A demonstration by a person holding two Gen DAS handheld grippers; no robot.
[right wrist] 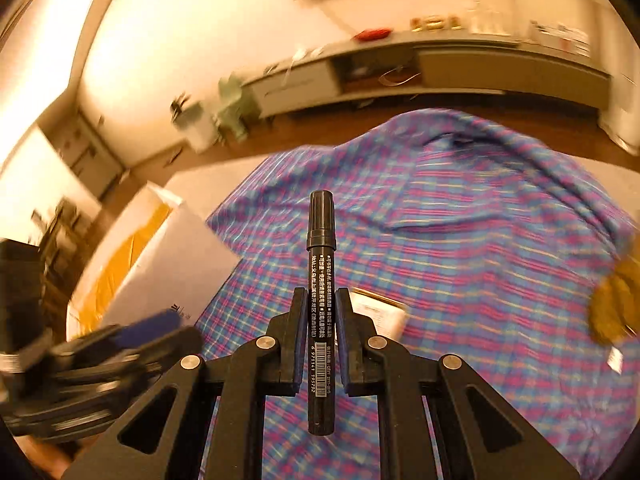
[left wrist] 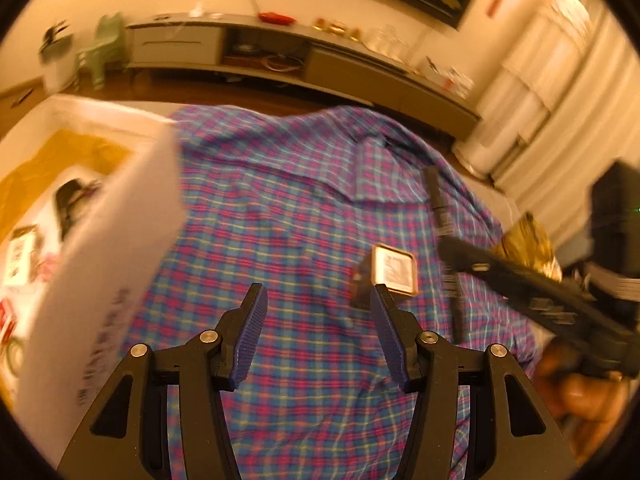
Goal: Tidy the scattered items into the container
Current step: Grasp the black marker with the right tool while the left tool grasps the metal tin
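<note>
Two grippers in play. Right gripper [right wrist: 320, 320] is clamped on a black marker [right wrist: 321, 280]; the pen stands up along the fingers, cap end forward, barcode end sticking out behind the pads. Left gripper [left wrist: 318, 320] is spread wide with nothing between its blue pads [left wrist: 250, 332], hanging over the cloth.

Step in hand, as I read it: marker is picked and in carry, not yet in the container. The container is a white box [left wrist: 120, 248] at the left edge of the cloth, open on top, with yellow packing and a few items already inside. In the right wrist view the box [right wrist: 172, 264] sits to the left and ahead of the marker, well apart from it.

Next move likely calls for swinging the right gripper left over the box opening, clearing its near wall, then letting go. Risk: the left gripper sits between the marker and the box, so the two could clash.

A small square tin [left wrist: 394, 274] with a printed label lies on the cloth just ahead of the left gripper's right finger; probably its next target. A gold crinkled packet [right wrist: 616, 300] lies near the right edge.

Surface: blue-and-pink plaid cloth [left wrist: 300, 200], wrinkled, draped over a table. Room: low TV cabinet [left wrist: 280, 52] along the far wall, dark framed picture above, pale curtains at right, warm dim light. Both views are motion-blurred.
</note>
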